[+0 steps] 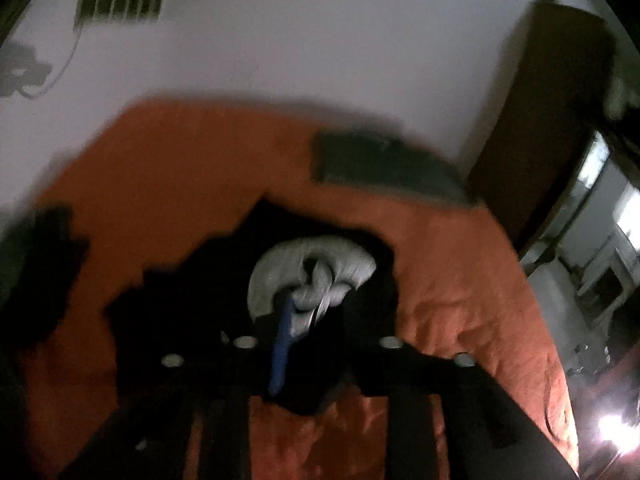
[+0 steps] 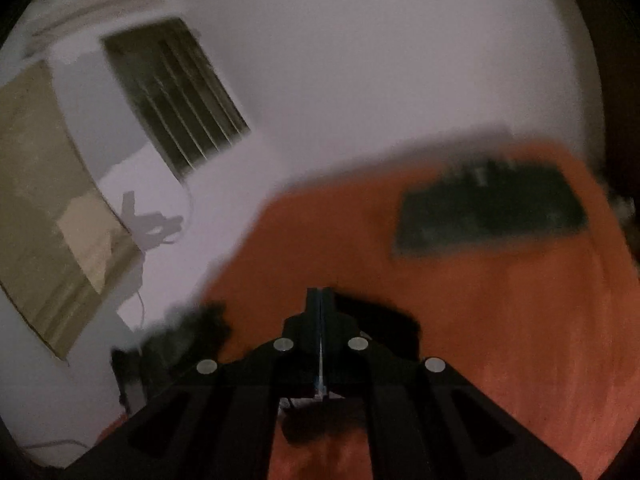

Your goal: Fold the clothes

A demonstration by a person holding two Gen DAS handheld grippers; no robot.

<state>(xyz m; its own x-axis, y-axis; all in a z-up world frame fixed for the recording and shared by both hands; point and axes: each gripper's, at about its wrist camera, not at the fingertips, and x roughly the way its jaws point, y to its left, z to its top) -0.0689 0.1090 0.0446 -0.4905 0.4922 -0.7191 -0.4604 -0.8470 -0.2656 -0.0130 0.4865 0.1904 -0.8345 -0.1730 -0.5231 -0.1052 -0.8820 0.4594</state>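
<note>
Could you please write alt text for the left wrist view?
The left hand-held gripper pinches a bunched grey cloth above a black garment on an orange bedspread. A folded dark green item lies beyond, near a white wall.

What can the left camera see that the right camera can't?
Only the left camera shows a grey knotted cloth pinched in the left gripper, a black garment around it, and a brown door. Only the right camera shows a tan board leaning on the wall and the right gripper, jaws closed. Both show the orange bedcover and a folded dark green garment.
</note>
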